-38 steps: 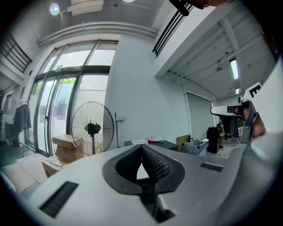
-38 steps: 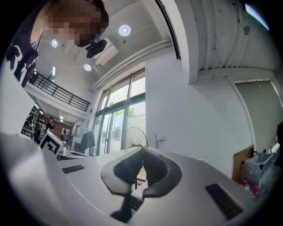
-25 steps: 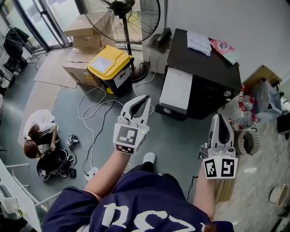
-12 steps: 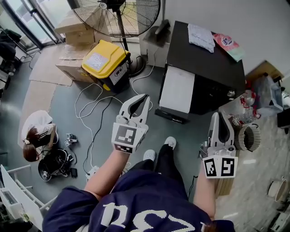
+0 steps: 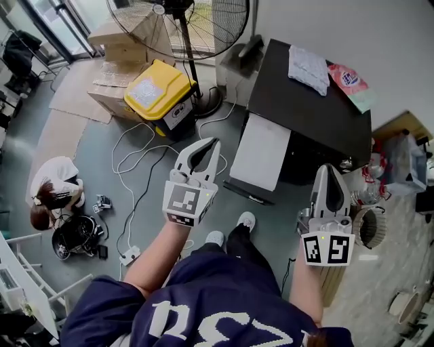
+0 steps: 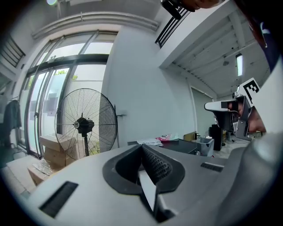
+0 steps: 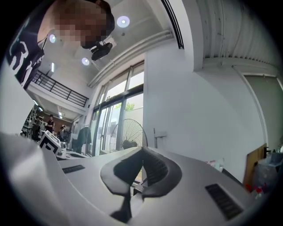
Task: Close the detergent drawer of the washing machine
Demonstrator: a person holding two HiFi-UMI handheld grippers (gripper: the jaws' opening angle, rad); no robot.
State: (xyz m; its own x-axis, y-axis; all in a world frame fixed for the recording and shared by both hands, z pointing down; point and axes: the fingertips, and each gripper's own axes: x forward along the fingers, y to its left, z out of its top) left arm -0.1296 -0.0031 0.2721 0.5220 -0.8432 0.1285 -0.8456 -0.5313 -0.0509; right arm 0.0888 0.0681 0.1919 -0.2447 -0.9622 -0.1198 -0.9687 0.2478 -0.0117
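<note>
A black plastic bin with a yellow lid (image 5: 154, 96) is seen left of centre in the upper part of the head view. Its lid is shut, so its contents are hidden. Beyond it, closed brown cardboard boxes (image 5: 116, 35) are stacked beside a large black pedestal fan (image 5: 180, 17). At the right edge a round pale woven basket (image 5: 371, 228) is stood on the speckled floor. What it holds cannot be made out. At lower left a round black tub (image 5: 73, 238) is set just beside a crouching person in a white top (image 5: 54, 193), with dark items inside it that are too small to name.

The box-shaped black washing machine with a white front panel (image 5: 319, 115) is placed at upper right, against the white wall. On its black top a folded white cloth (image 5: 308, 68) and a pink-and-green packet (image 5: 352, 83) are laid near each other on the wall side. The detergent drawer cannot be singled out from this steep angle, and it may be part of the jutting white front.

The left gripper (image 5: 207, 141) is held at the centre of the frame, its jaws pressed together with nothing between them. The right gripper (image 5: 329, 167) is held at lower right, likewise closed and empty. Neither is in touch with the machine.
</note>
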